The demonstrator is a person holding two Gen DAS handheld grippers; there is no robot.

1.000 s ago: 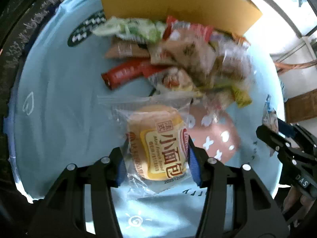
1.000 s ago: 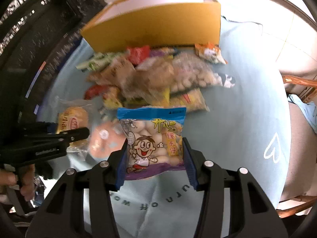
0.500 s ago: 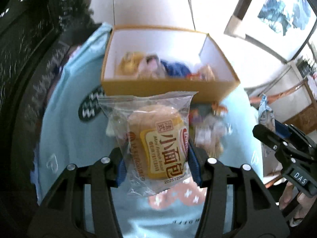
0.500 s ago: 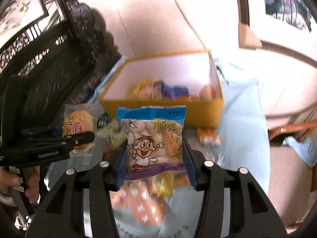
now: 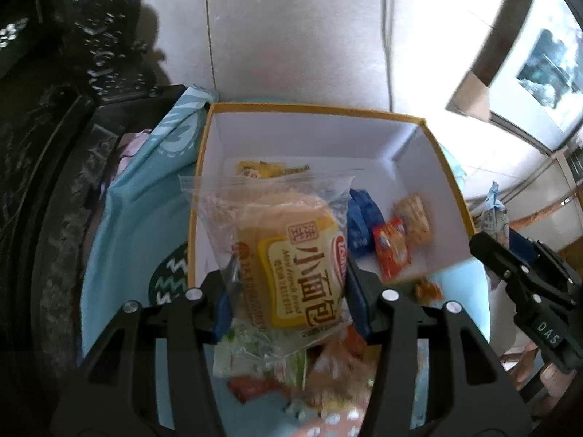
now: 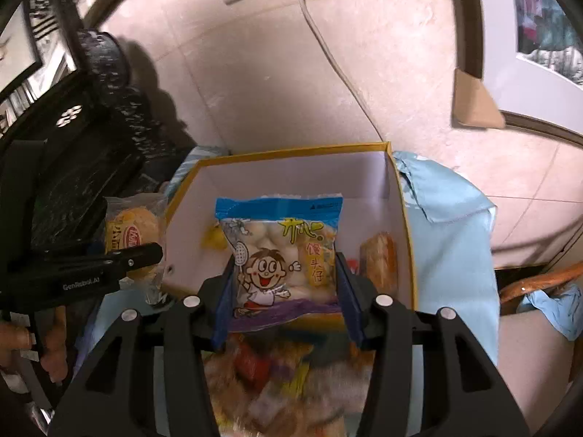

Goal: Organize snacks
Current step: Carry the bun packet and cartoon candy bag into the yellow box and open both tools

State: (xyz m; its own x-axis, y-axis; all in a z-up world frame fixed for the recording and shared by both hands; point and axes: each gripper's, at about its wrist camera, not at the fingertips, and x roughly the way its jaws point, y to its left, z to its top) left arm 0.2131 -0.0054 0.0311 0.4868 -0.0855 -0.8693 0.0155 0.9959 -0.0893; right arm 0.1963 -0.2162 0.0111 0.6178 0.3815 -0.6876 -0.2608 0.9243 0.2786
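My left gripper (image 5: 291, 302) is shut on a clear-wrapped bread bun (image 5: 291, 262) and holds it in the air at the near left edge of the yellow box (image 5: 452, 182). My right gripper (image 6: 286, 302) is shut on a blue bag of small round biscuits (image 6: 280, 255), held in the air in front of the same box (image 6: 404, 211). Inside the box lie a yellow packet (image 5: 262, 169), a blue packet (image 5: 360, 225), an orange-red packet (image 5: 391, 251) and a cracker packet (image 5: 415, 218). The left gripper with the bun (image 6: 127, 236) shows at the left of the right wrist view.
The box stands on a light blue tablecloth (image 6: 448, 225) against a tiled wall. A pile of loose snack packets (image 6: 277, 375) lies on the cloth below both grippers. A dark carved chair (image 5: 54, 182) stands at the left. A wooden chair (image 6: 539, 284) is at the right.
Both grippers have risen from the pile and moved forward to the box, each still holding its packet. The box interior now shows closer and larger.
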